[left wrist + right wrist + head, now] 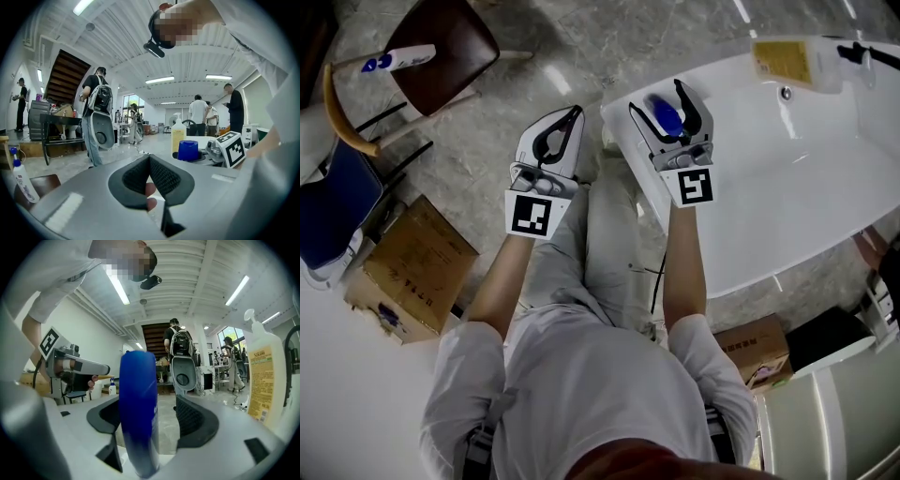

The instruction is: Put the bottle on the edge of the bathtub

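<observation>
Blue bottle (138, 413) upright on bathtub edge (620, 127), between right gripper (659, 101) wide-open fingers (197, 420), not gripped

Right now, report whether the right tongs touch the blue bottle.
Cannot tell. Right gripper view: floor shows between blue bottle and one pad of the right tongs; the bottle hides the other pad's face.

Bright o/head strip lights (159, 80), fisheye vignette, nr bottle (138, 413) blurred
</observation>
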Available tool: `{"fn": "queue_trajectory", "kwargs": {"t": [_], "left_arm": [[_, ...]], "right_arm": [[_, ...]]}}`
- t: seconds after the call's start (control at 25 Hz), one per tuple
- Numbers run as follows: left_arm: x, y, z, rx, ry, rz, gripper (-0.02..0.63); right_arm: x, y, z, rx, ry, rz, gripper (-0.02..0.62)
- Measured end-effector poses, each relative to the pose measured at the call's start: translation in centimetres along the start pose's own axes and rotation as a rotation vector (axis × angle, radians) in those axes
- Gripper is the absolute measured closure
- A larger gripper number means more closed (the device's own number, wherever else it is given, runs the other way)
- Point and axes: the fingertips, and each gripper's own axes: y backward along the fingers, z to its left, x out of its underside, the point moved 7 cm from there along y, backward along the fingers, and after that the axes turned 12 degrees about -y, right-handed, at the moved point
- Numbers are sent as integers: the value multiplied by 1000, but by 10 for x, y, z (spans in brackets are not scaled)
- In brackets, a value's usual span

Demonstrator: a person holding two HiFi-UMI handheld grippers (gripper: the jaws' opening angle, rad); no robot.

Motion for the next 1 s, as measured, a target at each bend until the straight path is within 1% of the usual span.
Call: {"fn": "queue_trajectory", "kwargs": {"t": [0.08,0.24,0.36,0.48,0.64,0.68,0.76,0.8,0.96,1.0], "left_arm": [[-11,7,1,0,-6,18,607],[-37,25,5,3,-6,39,607],[-60,42,6,5,-7,43,607],[-84,55,5,20,-39,44,607],[-123,70,11,2,-35,28,607],[-134,72,14,5,-56,22,607],[-155,75,20,35,-152,22,607],[-165,79,21,42,-175,18,607],[-209,105,19,38,-194,0,607],[-219,108,19,41,-217,-10,607]], "right_arm": [[-13,3,5,-5,-2,9,245],[-49,11,22,-3,7,4,244],[-80,17,43,-12,9,-16,253],[-109,27,61,-23,5,-22,268],[-151,38,78,-31,3,-34,286],[-162,40,82,-32,7,-35,291],[-184,44,86,-34,15,-45,302],[-195,48,91,-36,16,-51,308],[-237,74,114,-47,8,-44,345],[-248,78,117,-51,12,-48,353]]}}
